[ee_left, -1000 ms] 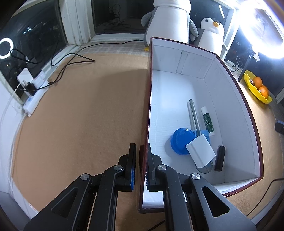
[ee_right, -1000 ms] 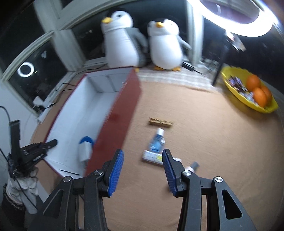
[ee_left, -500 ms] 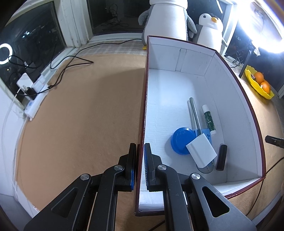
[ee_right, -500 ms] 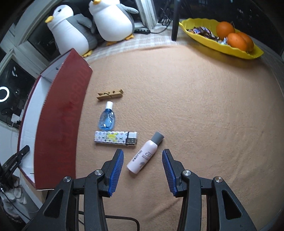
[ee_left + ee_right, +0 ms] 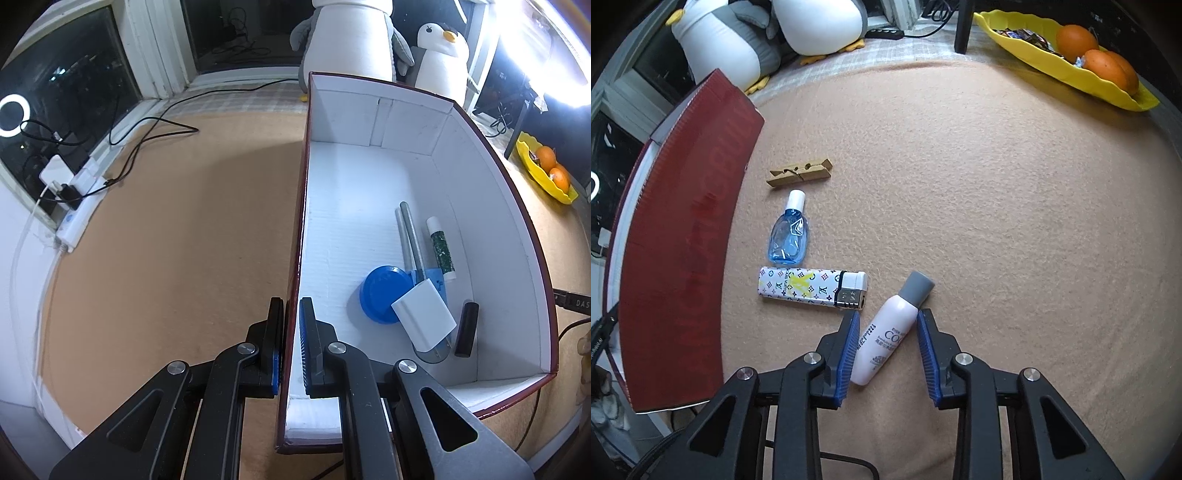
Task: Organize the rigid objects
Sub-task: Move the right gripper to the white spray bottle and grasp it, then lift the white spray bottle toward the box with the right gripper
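My left gripper (image 5: 291, 343) clamps the box (image 5: 498, 192) wall while my right gripper (image 5: 886, 347), spread wide, straddles the pink bottle (image 5: 890, 332), ready to close.

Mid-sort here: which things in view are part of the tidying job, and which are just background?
Job: red box with white inside, gripped at its wall by left gripper; pale pink bottle with grey cap between open right gripper; patterned lighter; blue bottle; wooden clothespin.

Background: plush penguins; yellow fruit tray.
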Tool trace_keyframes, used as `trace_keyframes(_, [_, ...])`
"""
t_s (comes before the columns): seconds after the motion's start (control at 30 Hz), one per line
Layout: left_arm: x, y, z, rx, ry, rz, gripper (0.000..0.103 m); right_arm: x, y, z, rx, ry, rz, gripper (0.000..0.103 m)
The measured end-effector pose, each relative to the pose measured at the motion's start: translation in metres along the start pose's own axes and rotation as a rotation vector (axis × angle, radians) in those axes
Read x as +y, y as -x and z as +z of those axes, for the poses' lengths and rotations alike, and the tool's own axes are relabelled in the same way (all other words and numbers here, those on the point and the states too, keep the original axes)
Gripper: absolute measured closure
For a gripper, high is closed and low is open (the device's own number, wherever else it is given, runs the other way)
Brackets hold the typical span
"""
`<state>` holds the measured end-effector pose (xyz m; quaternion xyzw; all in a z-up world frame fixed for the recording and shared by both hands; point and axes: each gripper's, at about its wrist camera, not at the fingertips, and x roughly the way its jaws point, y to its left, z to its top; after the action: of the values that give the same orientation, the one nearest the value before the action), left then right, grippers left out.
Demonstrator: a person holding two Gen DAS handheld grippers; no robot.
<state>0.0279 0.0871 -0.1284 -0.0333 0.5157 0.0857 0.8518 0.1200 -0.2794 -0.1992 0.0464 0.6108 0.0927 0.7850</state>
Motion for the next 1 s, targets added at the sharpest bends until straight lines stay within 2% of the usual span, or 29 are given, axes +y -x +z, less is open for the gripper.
trace_keyframes(0.17, [0.000,-0.001,0.000,0.003,0.006,0.009,0.096,0.002,-0.004,0.004,0.008,0.057,-0.031,0.085])
trace_keyframes(0.53, [-0.002,-0.003,0.001,0.012,0.013,0.030,0.096,-0.008,-0.004,0.012,-0.018,0.070,-0.039,0.085])
trace_keyframes(0.8, [-0.001,-0.002,0.001,0.012,0.021,0.032,0.096,-0.011,0.027,0.008,-0.081,0.071,-0.028,0.085])
trace_keyframes(1.0, [-0.001,-0.002,0.000,0.010,0.023,0.027,0.096,0.005,0.050,0.014,-0.139,0.092,-0.007,0.085])
